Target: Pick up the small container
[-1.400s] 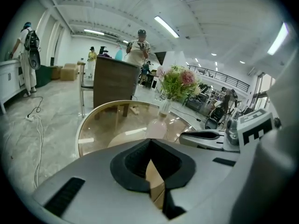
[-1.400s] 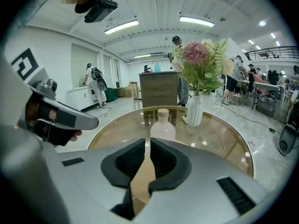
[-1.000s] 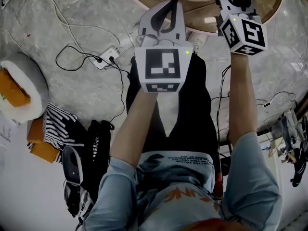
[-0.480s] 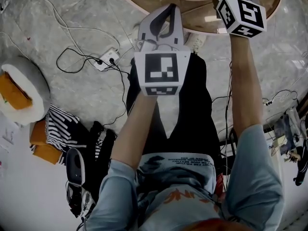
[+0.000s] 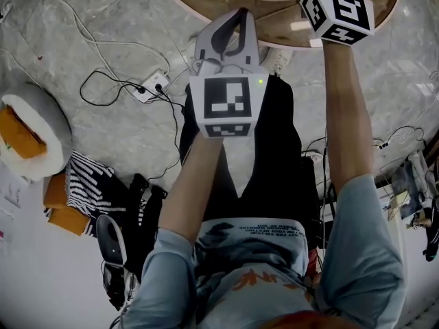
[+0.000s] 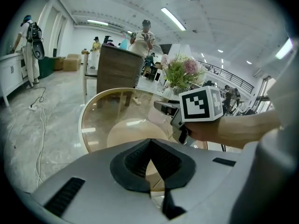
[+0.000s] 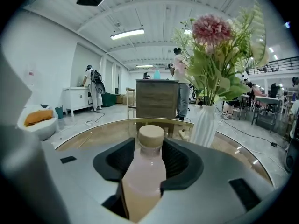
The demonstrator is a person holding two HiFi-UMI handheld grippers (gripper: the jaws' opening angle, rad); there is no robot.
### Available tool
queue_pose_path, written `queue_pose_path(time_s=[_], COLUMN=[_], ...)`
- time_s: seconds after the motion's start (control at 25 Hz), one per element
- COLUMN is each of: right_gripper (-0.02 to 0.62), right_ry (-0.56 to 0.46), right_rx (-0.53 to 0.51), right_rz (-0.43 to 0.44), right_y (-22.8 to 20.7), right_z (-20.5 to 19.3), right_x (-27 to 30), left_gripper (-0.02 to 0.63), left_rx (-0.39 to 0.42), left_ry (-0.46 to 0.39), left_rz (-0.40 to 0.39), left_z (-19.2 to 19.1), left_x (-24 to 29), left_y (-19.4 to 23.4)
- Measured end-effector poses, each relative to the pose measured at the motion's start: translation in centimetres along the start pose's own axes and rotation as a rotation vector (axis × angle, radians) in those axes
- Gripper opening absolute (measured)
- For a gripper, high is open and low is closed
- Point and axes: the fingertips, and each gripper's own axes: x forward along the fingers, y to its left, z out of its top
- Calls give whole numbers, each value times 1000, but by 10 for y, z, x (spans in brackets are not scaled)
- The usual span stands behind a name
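Observation:
A small bottle (image 7: pixel 144 176) of pale pink liquid with a tan cap (image 7: pixel 152 136) lies between the pads of my right gripper (image 7: pixel 150 164). The pads touch both its sides and the jaws are closing on it. This gripper is held over the round glass table (image 7: pixel 88 135); in the head view only its marker cube (image 5: pixel 338 9) shows, at the top edge. My left gripper (image 5: pixel 230 29) hovers at the table's near rim (image 5: pixel 199 9), left of the right one. Its jaws (image 6: pixel 150 171) are shut together with nothing between them.
A white vase (image 7: pixel 205 125) with flowers stands on the table to the right of the bottle. On the floor to the left lie cables and a power strip (image 5: pixel 155 81), a round cushion (image 5: pixel 31 132) and a striped bag (image 5: pixel 89 180). People stand far off by a wooden cabinet (image 7: pixel 158 99).
My right gripper has moved further forward over the table, towards the head view's top edge. The left gripper has shifted slightly forward.

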Motion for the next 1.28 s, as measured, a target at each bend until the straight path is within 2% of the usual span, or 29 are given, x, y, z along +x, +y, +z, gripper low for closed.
queue_pose_path(time_s=[0.12,0.32,0.6,0.72,0.96,1.28], right_gripper=[187,153,152,152,152,152], right_ry=[10,19,91,82,12,-36], right_rx=[17,114,102,101,117,88], right_rz=[-21,-46,-29,-9,8,13], right_y=[-2,-7,-1,4,5,-14], right_z=[-1,3,3,8,53,141], right_x=[1,-1,-7,-13,-37,-100], left_gripper=[23,23,23,23,23,23], left_rx=[2,4,6,7,18,37], left_ry=[1,-1,0,-6,-52,-156], left_rz=[-1,-4,2,8,22,26], left_z=[-1,-1,-5,-4,21,92], left_x=[1,-2,-9,-10,-21,-65], left_y=[-2,-5,-6,-3,-8,-47])
